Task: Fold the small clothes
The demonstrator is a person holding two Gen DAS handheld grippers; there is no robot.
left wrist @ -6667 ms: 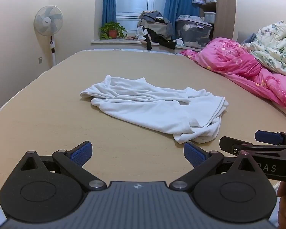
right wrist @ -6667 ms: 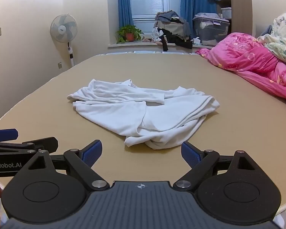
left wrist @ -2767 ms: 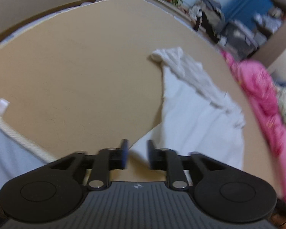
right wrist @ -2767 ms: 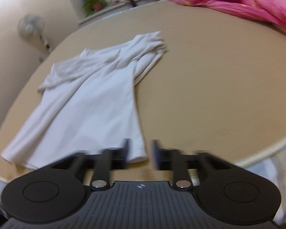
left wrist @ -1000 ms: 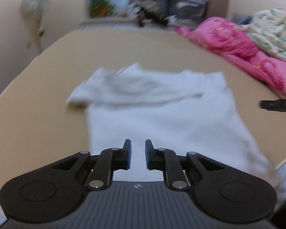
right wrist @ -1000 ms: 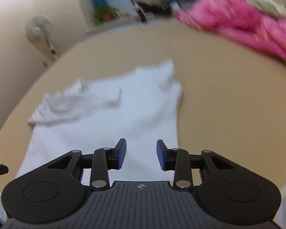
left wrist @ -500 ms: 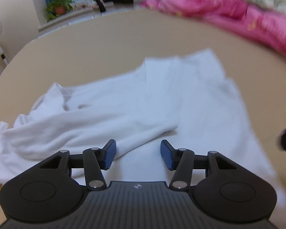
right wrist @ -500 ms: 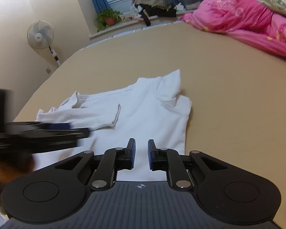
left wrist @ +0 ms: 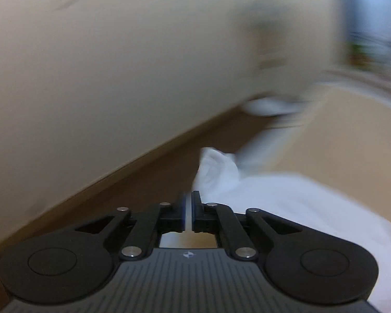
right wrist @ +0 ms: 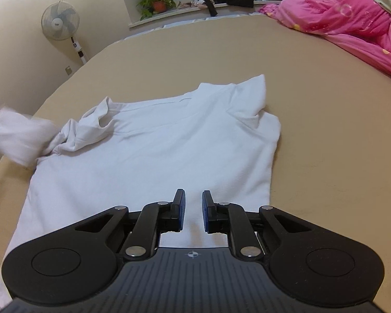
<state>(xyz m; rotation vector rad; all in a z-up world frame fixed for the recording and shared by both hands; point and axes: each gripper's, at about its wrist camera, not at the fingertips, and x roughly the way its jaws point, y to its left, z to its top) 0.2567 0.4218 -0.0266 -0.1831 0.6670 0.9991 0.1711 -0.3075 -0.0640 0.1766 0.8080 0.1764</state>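
White T-shirt (right wrist: 148, 151) lies flat on the tan bed (right wrist: 325, 130); soft, light, limp cloth.
Left gripper (left wrist: 188, 210) jaws together, clamped on sleeve (left wrist: 216, 172); right gripper (right wrist: 193, 211) jaws narrowly apart, hold nothing. Best grip probably at hems/corners w/ both grippers, else it sags.

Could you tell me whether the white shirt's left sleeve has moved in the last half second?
Yes: the white cotton shirt's left sleeve swung outward, off the shirt's body, toward the tan bed's edge.

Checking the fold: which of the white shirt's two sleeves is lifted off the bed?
The blurred sleeve at the right wrist view's left edge, raised and pulled outward; the other sleeve lies folded at the shoulder.
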